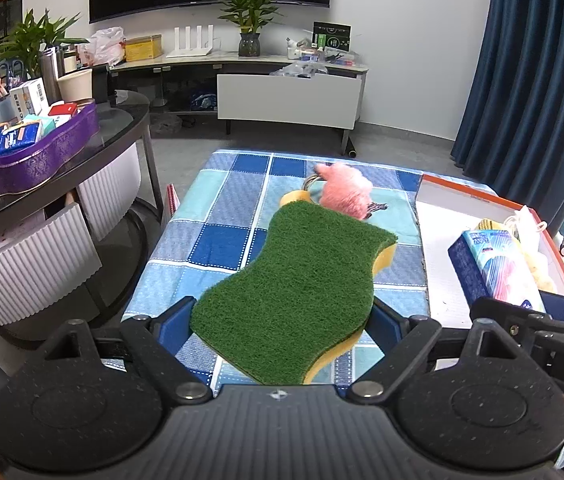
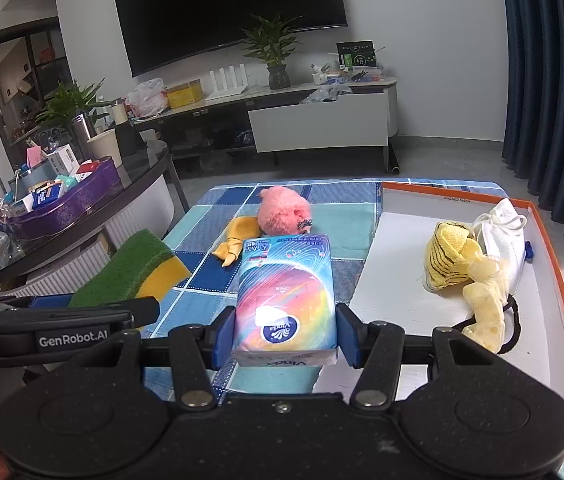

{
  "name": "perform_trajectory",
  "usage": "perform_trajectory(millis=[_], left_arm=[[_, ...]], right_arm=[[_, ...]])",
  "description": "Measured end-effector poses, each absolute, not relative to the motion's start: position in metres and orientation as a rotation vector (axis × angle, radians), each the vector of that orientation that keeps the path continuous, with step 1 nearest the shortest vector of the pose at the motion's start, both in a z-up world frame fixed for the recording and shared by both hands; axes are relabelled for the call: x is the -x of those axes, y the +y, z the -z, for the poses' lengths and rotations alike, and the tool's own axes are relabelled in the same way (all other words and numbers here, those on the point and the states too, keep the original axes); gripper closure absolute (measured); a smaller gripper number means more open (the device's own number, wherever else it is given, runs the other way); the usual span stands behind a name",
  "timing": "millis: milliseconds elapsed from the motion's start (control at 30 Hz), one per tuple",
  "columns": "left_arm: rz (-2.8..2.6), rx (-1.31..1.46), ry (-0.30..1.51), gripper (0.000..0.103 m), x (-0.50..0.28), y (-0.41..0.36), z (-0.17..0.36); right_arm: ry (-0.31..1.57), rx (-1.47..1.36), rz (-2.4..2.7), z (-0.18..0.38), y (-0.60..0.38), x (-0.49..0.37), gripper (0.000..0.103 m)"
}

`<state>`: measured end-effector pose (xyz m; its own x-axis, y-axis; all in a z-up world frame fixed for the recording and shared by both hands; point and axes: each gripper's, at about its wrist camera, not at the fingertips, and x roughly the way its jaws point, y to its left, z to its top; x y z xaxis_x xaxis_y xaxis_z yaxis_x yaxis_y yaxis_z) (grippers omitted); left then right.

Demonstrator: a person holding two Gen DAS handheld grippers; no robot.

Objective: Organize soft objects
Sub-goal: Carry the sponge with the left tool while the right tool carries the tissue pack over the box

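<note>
My left gripper [image 1: 282, 320] is shut on a green and yellow sponge [image 1: 289, 296], held above the blue checked cloth [image 1: 218, 208]. The sponge also shows in the right wrist view [image 2: 134, 268]. My right gripper [image 2: 285, 336] is shut on a colourful tissue pack [image 2: 285, 296], held over the cloth beside the orange-rimmed white tray [image 2: 397, 216]. The pack shows in the left wrist view [image 1: 497, 268]. A pink plush toy [image 2: 283, 212] and a yellow glove [image 2: 236, 242] lie on the cloth ahead. In the tray lie a yellow striped plush [image 2: 447, 256], a white pouch [image 2: 501, 232] and a pale yellow soft item [image 2: 485, 308].
A round dark side table [image 2: 82, 228] with a purple basket [image 2: 74, 200] of boxes stands to the left. A TV stand [image 2: 321, 120] with plants is at the far wall. Blue curtains [image 2: 553, 80] hang at the right.
</note>
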<state>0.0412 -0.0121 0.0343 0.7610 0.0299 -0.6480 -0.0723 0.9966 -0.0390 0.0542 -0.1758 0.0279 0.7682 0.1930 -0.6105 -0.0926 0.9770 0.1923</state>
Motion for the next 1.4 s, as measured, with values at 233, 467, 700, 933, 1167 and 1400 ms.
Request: perform_trajectory(millis=[233, 467, 700, 933, 1167, 1400], left_arm=[[-0.045, 0.055, 0.693, 0.013, -0.037, -0.017, -0.037], [-0.036, 0.05, 0.687, 0.013, -0.037, -0.02, -0.038], [-0.026, 0.044, 0.686, 0.013, -0.035, -0.024, -0.038], [-0.016, 0.038, 0.687, 0.013, -0.035, -0.026, -0.037], [-0.002, 0.034, 0.686, 0.013, -0.035, -0.03, -0.038], [0.019, 0.023, 0.689, 0.013, -0.036, -0.035, -0.037]], right_arm=[[0.67, -0.158, -0.145, -0.031, -0.183, -0.048, 0.039], [0.666, -0.162, -0.142, -0.033, -0.186, -0.045, 0.039], [0.661, -0.169, -0.137, -0.034, -0.19, -0.042, 0.039], [0.659, -0.175, -0.129, -0.035, -0.194, -0.039, 0.039], [0.656, -0.18, -0.116, -0.036, -0.197, -0.037, 0.039], [0.651, -0.187, -0.096, -0.036, -0.206, -0.033, 0.039]])
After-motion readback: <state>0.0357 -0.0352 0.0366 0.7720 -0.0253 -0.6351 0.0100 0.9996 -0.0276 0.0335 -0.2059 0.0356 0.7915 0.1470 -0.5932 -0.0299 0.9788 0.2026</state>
